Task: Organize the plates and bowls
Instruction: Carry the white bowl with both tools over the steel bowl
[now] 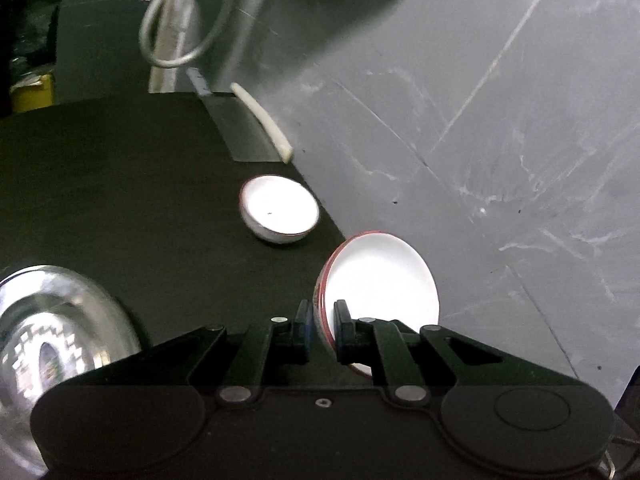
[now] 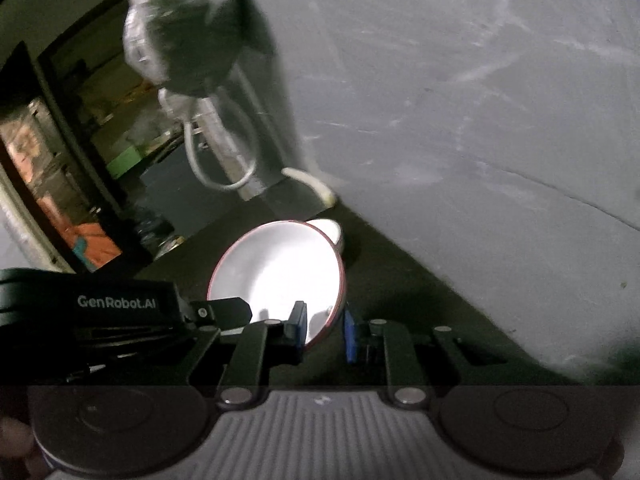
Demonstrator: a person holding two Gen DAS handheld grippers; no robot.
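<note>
A white plate with a red rim (image 1: 384, 280) stands on edge in my left gripper (image 1: 322, 312), which is shut on its lower rim, over the edge of the dark table (image 1: 120, 180). Farther along that edge sits a white bowl (image 1: 280, 210). A shiny steel plate (image 1: 52, 340) lies at the lower left. In the right wrist view the same plate (image 2: 280, 268) faces me, with the bowl (image 2: 334, 230) partly hidden behind it. My right gripper (image 2: 324, 326) is open, its blue pads either side of the plate's lower rim. The left gripper's black housing (image 2: 120, 308) reaches in from the left.
A white tube (image 1: 264, 120) lies at the table's far edge, and a looped grey cable (image 1: 180, 32) hangs above it. Grey scuffed floor (image 1: 500, 140) fills the right side beyond the table. A yellow object (image 1: 32, 92) stands at the far left.
</note>
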